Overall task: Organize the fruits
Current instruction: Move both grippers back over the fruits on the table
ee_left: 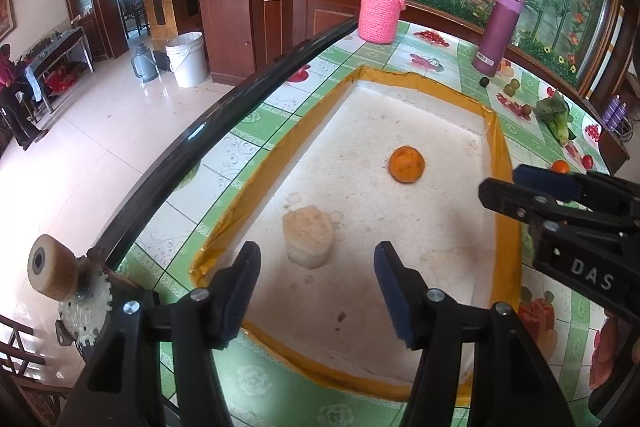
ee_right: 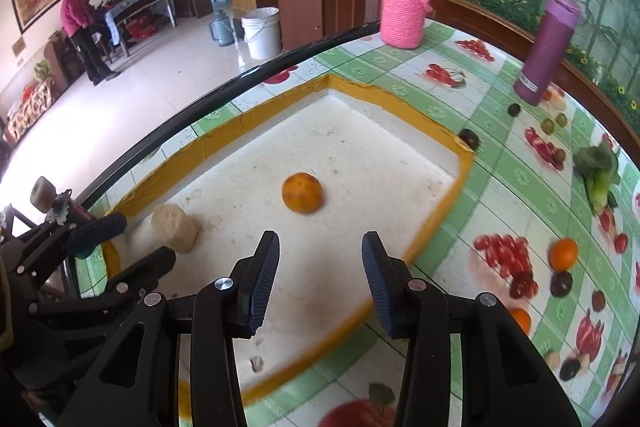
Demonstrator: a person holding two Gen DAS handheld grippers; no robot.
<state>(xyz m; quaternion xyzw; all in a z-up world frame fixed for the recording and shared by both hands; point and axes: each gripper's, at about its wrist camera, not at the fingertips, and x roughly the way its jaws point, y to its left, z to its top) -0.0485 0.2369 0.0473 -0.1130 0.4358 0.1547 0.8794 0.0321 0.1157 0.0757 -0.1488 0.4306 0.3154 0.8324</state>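
Note:
An orange [ee_left: 406, 163] lies inside a shallow white foam tray with a yellow taped rim [ee_left: 500, 155]; it also shows in the right wrist view [ee_right: 302, 192], inside the same tray [ee_right: 440, 203]. My left gripper [ee_left: 316, 291] is open and empty over the tray's near end. My right gripper [ee_right: 320, 281] is open and empty, above the tray just short of the orange. Loose fruits lie on the tablecloth to the right: an orange [ee_right: 563, 254], a dark plum [ee_right: 561, 283], green fruits [ee_right: 548, 126].
A white foam lump [ee_left: 308, 237] sits in the tray. A pink knitted-sleeve jar [ee_right: 404, 9] and a purple flask [ee_right: 546, 51] stand at the table's back. A leafy vegetable [ee_right: 598, 171] lies at the right. The black table edge [ee_left: 224, 111] runs along the left.

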